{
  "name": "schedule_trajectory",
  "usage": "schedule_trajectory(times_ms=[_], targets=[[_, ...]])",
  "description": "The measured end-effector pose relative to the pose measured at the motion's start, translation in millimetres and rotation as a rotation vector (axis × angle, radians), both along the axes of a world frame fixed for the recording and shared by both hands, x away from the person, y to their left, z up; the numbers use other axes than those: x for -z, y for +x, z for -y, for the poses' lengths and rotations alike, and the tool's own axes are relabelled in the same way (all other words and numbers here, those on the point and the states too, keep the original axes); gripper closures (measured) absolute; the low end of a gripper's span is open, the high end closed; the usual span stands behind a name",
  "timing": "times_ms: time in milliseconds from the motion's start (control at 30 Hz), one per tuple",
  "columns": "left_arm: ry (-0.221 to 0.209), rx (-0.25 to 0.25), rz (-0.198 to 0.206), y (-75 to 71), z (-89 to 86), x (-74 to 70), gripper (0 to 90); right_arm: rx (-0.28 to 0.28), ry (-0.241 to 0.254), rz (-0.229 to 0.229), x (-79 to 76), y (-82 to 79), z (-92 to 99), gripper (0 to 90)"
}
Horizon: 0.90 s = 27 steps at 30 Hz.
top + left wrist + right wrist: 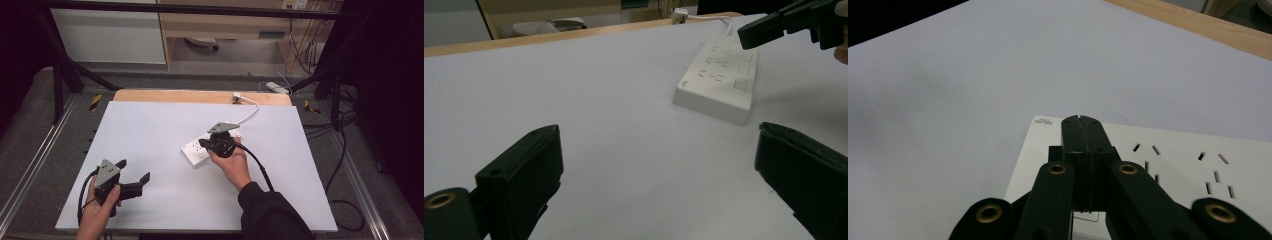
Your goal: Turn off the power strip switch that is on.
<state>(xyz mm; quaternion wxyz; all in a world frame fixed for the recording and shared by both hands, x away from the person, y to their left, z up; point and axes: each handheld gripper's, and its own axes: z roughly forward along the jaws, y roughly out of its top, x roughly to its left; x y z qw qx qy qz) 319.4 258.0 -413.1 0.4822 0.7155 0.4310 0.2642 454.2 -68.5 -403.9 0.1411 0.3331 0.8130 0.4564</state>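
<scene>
Left gripper point(134, 176): lower left of the high view, held low over the white table sheet point(150, 125). Jaws spread wide, nothing between them. In the left gripper view its two black jaws stand at the lower corners of the frame with bare sheet between.

Power strip point(200, 150): white, flat, lying just right of centre in the high view, at a slant. Its white cable point(248, 112) runs up and right to a plug at the wooden table edge point(200, 96) at the far side. In the left gripper view the power strip point(719, 80) sits in the upper right, socket slots and square buttons on top.

Right gripper point(206, 144): right of centre in the high view, hand point(232, 165) behind it, tip over the strip. In the right gripper view the right gripper point(1082, 120) has its jaws pressed together, pinching nothing, tip over the strip's near end, by the small printed mark point(1043, 121). Contact cannot be told.

Handling, as judged: rigid plastic shell, smooth, likely to slide on the sheet if pushed. Moderately light, though the cable will drag and steer it. Best taken across the narrow width, on the long side walls, clear of the buttons.
</scene>
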Motion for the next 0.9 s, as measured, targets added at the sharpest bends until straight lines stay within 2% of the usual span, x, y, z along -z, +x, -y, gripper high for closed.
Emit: schedule_trajectory(times_ms=[600,900], targets=[[0.001,0.002,0.0,0.0,-0.2,-0.1,5.5,0.007,0.012,-0.01,7.5,-2.4,-6.1,90.0],[0.003,0.001,0.001,0.0,-0.2,-0.3,5.5,0.017,0.031,-0.033,13.0,-3.2,-3.1,90.0]])
